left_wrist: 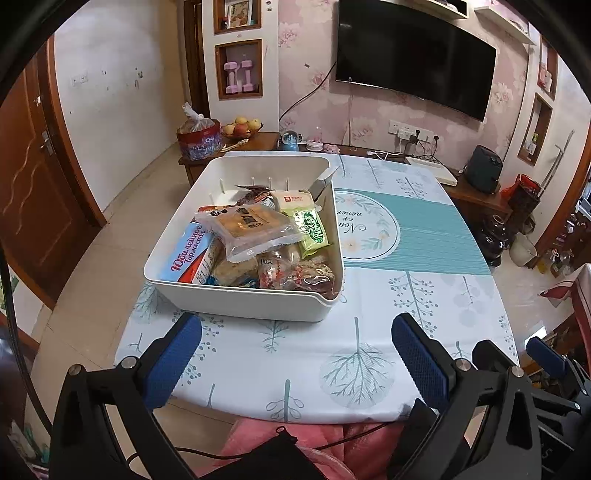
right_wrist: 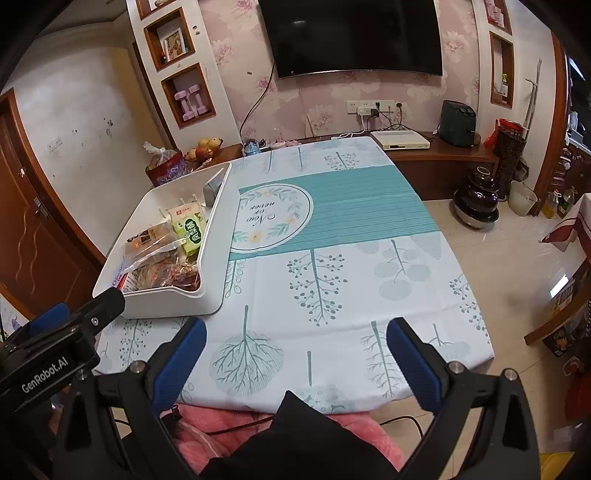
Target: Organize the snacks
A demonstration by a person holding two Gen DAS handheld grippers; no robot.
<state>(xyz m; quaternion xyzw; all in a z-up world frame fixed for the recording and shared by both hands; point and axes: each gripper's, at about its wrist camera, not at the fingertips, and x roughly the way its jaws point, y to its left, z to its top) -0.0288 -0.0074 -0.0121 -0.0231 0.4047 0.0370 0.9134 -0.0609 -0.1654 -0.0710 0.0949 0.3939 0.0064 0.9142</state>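
A white plastic bin (left_wrist: 258, 304) stands on the left part of the table and holds several wrapped snacks. Among them are a blue packet with red lettering (left_wrist: 186, 254), a clear-wrapped biscuit pack (left_wrist: 251, 227) and a green packet (left_wrist: 312, 229). My left gripper (left_wrist: 295, 354) hangs open just in front of the bin's near wall, with nothing between its blue pads. The same bin (right_wrist: 221, 229) appears at the left of the right wrist view. My right gripper (right_wrist: 295, 354) is open and empty over the near edge of the tablecloth (right_wrist: 332, 277), to the right of the bin.
The table wears a white and teal cloth with tree prints. Beyond it stand a low wooden cabinet (right_wrist: 443, 155), a wall TV (right_wrist: 351, 33), a fruit bowl (left_wrist: 242, 127) and a red bag (left_wrist: 197, 138). A pink garment (right_wrist: 229, 424) lies at the near edge. Jars (right_wrist: 476, 199) stand on the floor at right.
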